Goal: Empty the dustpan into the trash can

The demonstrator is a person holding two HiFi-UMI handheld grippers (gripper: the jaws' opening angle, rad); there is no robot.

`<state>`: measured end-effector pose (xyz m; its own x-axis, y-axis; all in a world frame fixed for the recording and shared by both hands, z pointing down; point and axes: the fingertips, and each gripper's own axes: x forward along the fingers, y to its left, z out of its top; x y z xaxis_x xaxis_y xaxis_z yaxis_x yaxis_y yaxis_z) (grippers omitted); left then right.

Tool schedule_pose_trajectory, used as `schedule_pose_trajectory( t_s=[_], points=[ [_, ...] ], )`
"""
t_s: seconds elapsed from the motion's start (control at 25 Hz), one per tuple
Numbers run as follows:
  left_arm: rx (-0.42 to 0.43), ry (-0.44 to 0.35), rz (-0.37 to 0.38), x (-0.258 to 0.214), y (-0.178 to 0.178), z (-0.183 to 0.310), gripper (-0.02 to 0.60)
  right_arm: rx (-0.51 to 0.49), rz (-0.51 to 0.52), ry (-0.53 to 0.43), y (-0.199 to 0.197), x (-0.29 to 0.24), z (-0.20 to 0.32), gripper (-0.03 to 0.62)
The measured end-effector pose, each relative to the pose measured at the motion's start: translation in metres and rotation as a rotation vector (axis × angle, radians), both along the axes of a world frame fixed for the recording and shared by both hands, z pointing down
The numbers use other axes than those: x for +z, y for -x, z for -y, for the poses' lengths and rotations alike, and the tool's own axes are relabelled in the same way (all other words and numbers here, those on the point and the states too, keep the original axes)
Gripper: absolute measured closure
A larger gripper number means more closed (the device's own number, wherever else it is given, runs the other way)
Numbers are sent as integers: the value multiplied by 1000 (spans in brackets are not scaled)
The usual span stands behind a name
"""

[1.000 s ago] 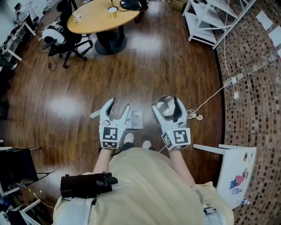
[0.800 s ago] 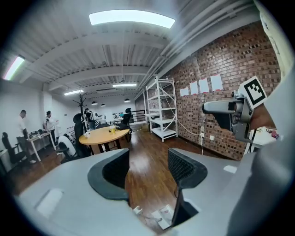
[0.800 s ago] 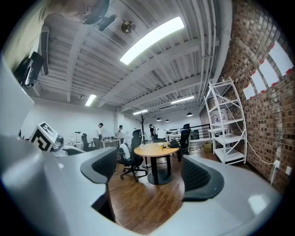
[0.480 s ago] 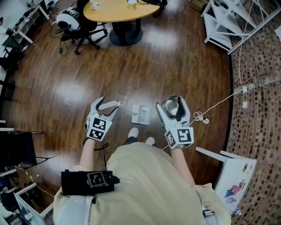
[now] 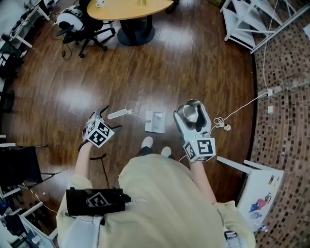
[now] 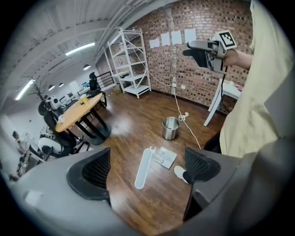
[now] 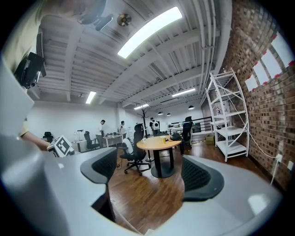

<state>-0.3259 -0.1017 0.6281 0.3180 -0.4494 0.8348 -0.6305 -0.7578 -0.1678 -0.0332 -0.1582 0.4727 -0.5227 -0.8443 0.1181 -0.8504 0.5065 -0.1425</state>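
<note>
A white dustpan (image 5: 156, 121) lies flat on the wooden floor, its long handle (image 5: 121, 114) pointing left. In the left gripper view the handle (image 6: 144, 167) and pan (image 6: 166, 156) lie far below the jaws. My left gripper (image 5: 106, 118) hangs just left of the handle; its jaws have just been opening and stand open (image 6: 147, 168) with nothing between them. The metal trash can (image 5: 188, 116) stands right of the pan and also shows upright in the left gripper view (image 6: 170, 128). My right gripper (image 5: 192, 112) hovers over the can, open and empty (image 7: 150, 173), pointing level into the room.
The person's shoes (image 5: 147, 142) stand just behind the pan. A white cable (image 5: 227, 118) runs from the can's side to the brick wall. A round wooden table (image 5: 131, 7), an office chair (image 5: 77, 26), a white shelf (image 5: 242, 24) and a white side table (image 5: 256, 179) ring the floor.
The left gripper swung left and down, away from the pan, and its jaws widened; the handle now lies free on the floor. The right gripper hardly moved.
</note>
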Motion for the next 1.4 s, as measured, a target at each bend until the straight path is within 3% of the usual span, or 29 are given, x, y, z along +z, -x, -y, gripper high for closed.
schedule_pose_trajectory(
  t_s=[0.12, 0.2, 0.44, 0.68, 0.88, 1.04, 1.4],
  points=[
    [59, 44, 29, 11, 3, -4, 5, 6, -4, 4, -2, 1, -1, 161],
    [85, 47, 37, 15, 2, -4, 3, 8, -5, 3, -2, 1, -2, 161],
    [166, 70, 113, 39, 5, 2, 3, -5, -10, 5, 3, 1, -4, 161],
    [165, 150, 122, 71, 18, 2, 3, -21, -36, -8, 13, -4, -11, 161],
    [191, 208, 177, 100, 26, 5, 6, -19, -43, -9, 17, -8, -9, 161],
    [166, 219, 134, 120, 23, 14, 40, -27, -44, -2, 26, -8, -11, 161],
    [187, 258, 121, 159, 6, 24, 98, -23, -73, 54, 28, 5, -21, 161]
  ],
)
